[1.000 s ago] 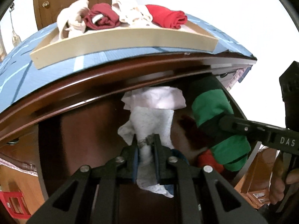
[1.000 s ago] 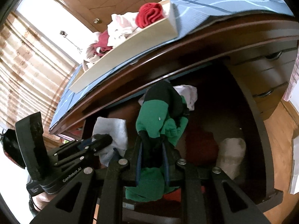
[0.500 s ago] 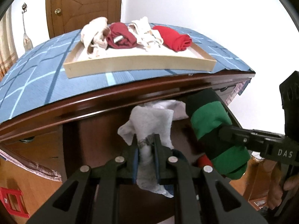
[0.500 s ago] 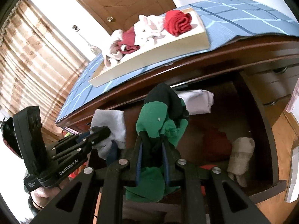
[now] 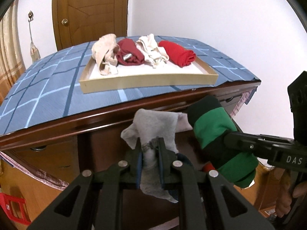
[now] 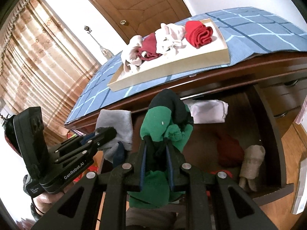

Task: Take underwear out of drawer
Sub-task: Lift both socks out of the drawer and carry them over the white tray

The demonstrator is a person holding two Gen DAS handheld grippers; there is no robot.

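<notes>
My left gripper [image 5: 150, 147] is shut on a light grey piece of underwear [image 5: 153, 126], held up in front of the open dark wood drawer [image 6: 268, 134]. My right gripper [image 6: 155, 143] is shut on a green and black piece of underwear [image 6: 163, 122], also lifted above the drawer. The grey piece [image 6: 117, 122] and the green and black one [image 5: 214, 132] each show in the other wrist view too. Inside the drawer lie a white folded piece [image 6: 209, 111], a dark red one [image 6: 228, 149] and a beige one [image 6: 251, 159].
On the dresser top a blue checked cloth [image 5: 48, 92] carries a shallow wooden tray [image 5: 149, 80] with several rolled garments, beige, dark red, white and red. A wooden door [image 5: 90, 13] stands behind. Curtains [image 6: 38, 57] hang at the left. Closed drawers [image 6: 287, 99] are to the right.
Both grippers have risen with their garments, from inside the drawer opening to the level of the dresser's edge. The tray's top now shows fully.
</notes>
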